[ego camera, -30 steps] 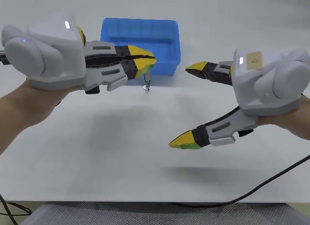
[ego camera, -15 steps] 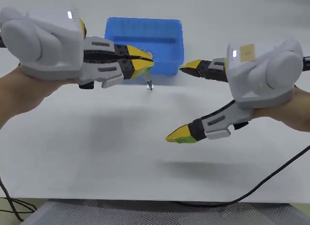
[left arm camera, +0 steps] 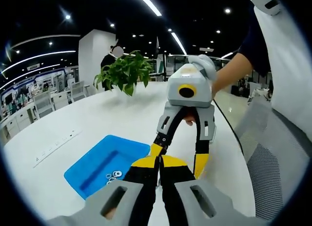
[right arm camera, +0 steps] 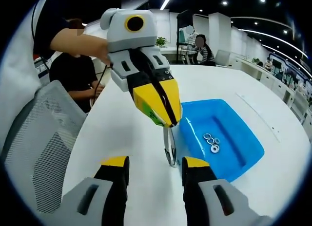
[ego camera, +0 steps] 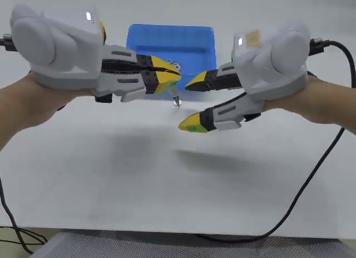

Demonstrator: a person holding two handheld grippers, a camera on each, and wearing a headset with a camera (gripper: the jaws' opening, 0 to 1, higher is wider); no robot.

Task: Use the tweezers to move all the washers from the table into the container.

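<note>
gripping the tweezers (right arm camera: 169, 144) in my clenched left hand-held gripper (ego camera: 172, 74), long axis tips-down, just short of the blue container (ego camera: 161, 44). washers (right arm camera: 212, 141) lay inside. right hand-held gripper (ego camera: 183, 106) gaped released beside the tweezers. container sat straight ahead, likely next.

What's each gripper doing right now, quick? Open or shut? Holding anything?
Left gripper: closed, holding the tweezers, which hang down from its tips.
Right gripper: open, holding nothing.
</note>
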